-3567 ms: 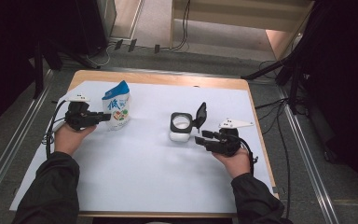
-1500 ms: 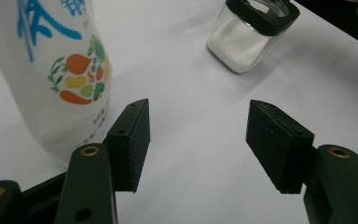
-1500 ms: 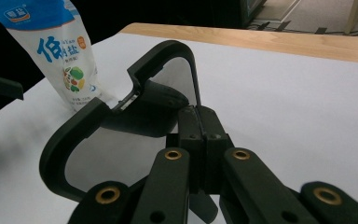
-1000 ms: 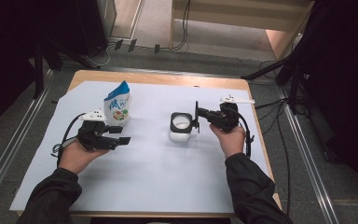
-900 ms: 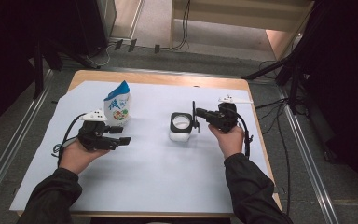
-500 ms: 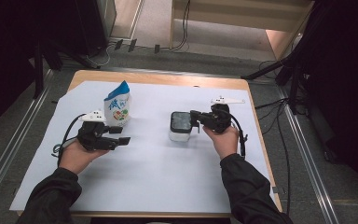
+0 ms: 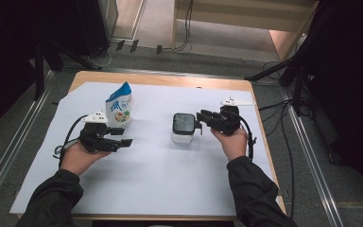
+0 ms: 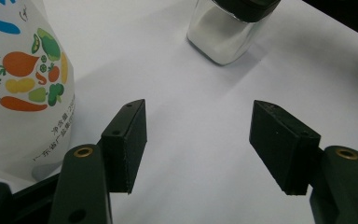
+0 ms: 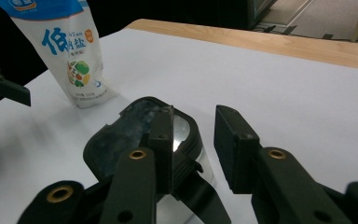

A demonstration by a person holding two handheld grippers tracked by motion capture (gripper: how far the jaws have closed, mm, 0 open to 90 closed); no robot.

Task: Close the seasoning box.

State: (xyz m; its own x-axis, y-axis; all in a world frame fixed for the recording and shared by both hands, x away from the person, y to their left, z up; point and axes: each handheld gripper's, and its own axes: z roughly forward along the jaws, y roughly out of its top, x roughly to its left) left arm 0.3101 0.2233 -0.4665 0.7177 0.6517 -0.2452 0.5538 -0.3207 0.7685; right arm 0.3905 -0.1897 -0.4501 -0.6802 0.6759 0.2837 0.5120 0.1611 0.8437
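Observation:
A square glass jar (image 7: 184, 128) of white powder stands mid-table with its black lid (image 9: 121, 135) lying flat on top. My right gripper (image 7: 199, 122) sits just right of the jar at lid height. Its jaws have just been opening. In the right gripper view (image 9: 193, 116) one jaw rests over the lid's edge and nothing is pinched between them. My left gripper (image 7: 125, 137) hovers low over the paper, open and empty (image 8: 198, 105). It is beside a white and blue salt bag (image 7: 119, 106) and points toward the jar (image 8: 221, 37).
White paper (image 7: 160, 179) covers the wooden table (image 7: 165, 81). The salt bag (image 8: 23, 84) stands upright close to the left gripper's left jaw. Cables trail off both grippers. Metal rails and dark stands flank the table.
The right gripper carried the black lid from upright beside the jar down onto the jar's top, then its jaws parted. The left hand has stayed put over the last second.

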